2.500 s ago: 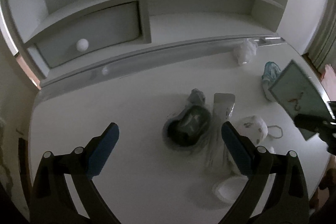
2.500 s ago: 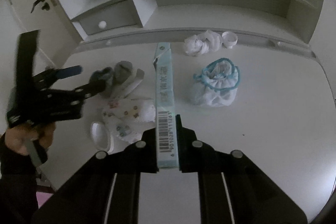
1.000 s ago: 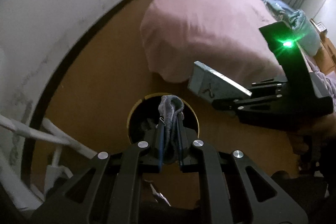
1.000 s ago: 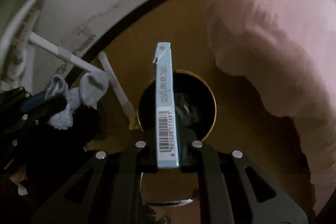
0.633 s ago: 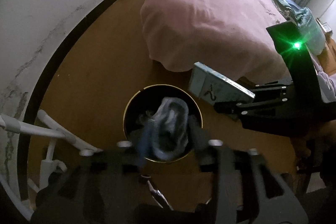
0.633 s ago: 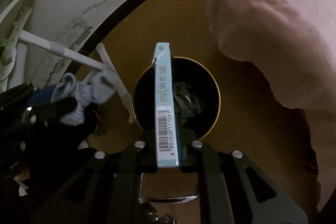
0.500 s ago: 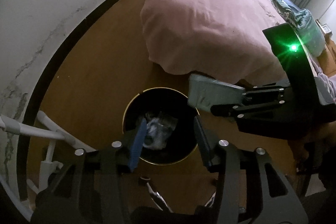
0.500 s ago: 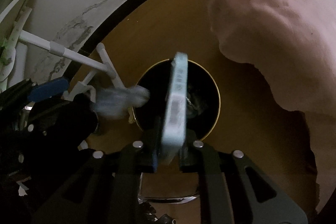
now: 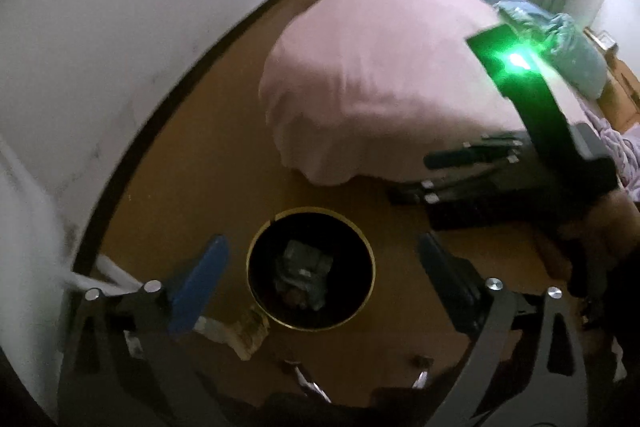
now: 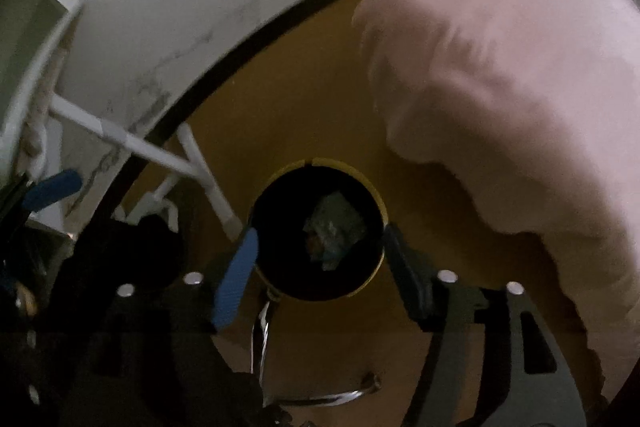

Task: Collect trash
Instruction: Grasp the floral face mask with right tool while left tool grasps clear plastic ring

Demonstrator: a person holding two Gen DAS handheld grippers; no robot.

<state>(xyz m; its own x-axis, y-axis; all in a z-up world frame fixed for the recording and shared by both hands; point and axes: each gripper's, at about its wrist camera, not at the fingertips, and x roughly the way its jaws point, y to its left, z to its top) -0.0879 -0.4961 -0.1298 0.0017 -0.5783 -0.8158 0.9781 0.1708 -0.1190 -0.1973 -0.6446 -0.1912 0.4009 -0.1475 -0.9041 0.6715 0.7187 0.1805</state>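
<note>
Brown wooden floor (image 9: 168,187) lies under my left gripper (image 9: 320,267); its jaws have just been opening and now stand spread, nothing between them. Below is the black trash bin (image 9: 256,291) with gold rim, crumpled trash (image 9: 304,275) inside. From the right wrist, my right gripper (image 10: 320,259) has also just opened, empty, over the same bin (image 10: 276,227), beside the pink bedcover (image 10: 520,87).
</note>
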